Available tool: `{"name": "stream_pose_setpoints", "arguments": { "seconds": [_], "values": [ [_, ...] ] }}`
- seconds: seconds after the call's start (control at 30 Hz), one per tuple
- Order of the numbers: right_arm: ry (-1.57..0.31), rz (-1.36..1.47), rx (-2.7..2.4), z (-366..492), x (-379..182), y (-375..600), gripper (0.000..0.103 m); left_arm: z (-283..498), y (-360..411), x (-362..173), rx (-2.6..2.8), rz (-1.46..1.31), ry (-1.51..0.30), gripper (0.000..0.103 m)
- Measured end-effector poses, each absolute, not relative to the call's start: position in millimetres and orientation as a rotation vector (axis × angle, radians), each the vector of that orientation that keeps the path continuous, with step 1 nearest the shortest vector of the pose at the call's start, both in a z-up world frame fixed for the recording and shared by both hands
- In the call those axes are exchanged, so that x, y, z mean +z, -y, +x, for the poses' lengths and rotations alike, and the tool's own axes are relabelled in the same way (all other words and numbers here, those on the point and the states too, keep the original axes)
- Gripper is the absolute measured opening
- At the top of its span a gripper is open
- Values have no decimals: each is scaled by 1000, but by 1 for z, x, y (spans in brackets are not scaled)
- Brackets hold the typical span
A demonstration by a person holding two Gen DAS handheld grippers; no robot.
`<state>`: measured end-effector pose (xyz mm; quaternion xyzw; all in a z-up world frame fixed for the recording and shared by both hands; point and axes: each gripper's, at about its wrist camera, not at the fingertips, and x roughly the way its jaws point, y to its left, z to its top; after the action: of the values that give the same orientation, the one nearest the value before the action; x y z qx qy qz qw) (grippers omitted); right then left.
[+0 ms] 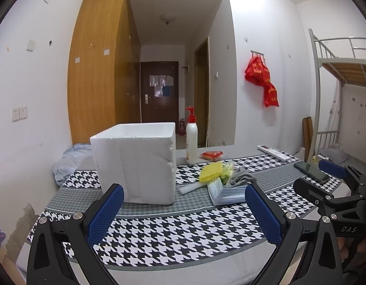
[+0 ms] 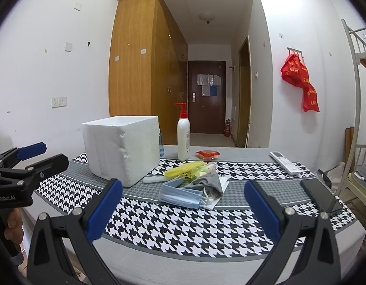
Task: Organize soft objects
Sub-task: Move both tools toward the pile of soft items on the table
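A pile of soft things lies mid-table: a stack of blue face masks (image 2: 178, 196) (image 1: 226, 194), a grey cloth (image 2: 206, 182) (image 1: 242, 178) and a yellow brush-like piece (image 2: 183, 168) (image 1: 211, 171). To its left stands an open white foam box (image 1: 135, 161) (image 2: 122, 148). My left gripper (image 1: 184, 191) hovers open over the near edge of the table, facing the box and the pile. My right gripper (image 2: 183, 187) is open too, pointed at the masks from the near side. Nothing sits between either pair of blue fingers. Each gripper shows at the edge of the other's view.
A white pump bottle (image 2: 183, 137) with a red top and a red packet (image 2: 207, 154) stand behind the pile. A white remote (image 2: 285, 162) and a dark phone (image 2: 322, 198) lie at the right. The houndstooth tablecloth (image 2: 183, 228) covers the table. A bunk bed (image 1: 337, 71) is at the right.
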<state>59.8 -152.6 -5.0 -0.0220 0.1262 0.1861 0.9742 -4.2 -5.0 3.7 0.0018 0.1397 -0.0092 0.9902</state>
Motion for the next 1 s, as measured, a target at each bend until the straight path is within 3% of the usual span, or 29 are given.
{"name": "stream_pose_setpoints", "arguments": {
  "seconds": [1.0],
  "values": [
    [-265, -46, 390, 61, -5, 154, 103, 4, 11, -4, -50, 20, -318, 102]
  ]
}}
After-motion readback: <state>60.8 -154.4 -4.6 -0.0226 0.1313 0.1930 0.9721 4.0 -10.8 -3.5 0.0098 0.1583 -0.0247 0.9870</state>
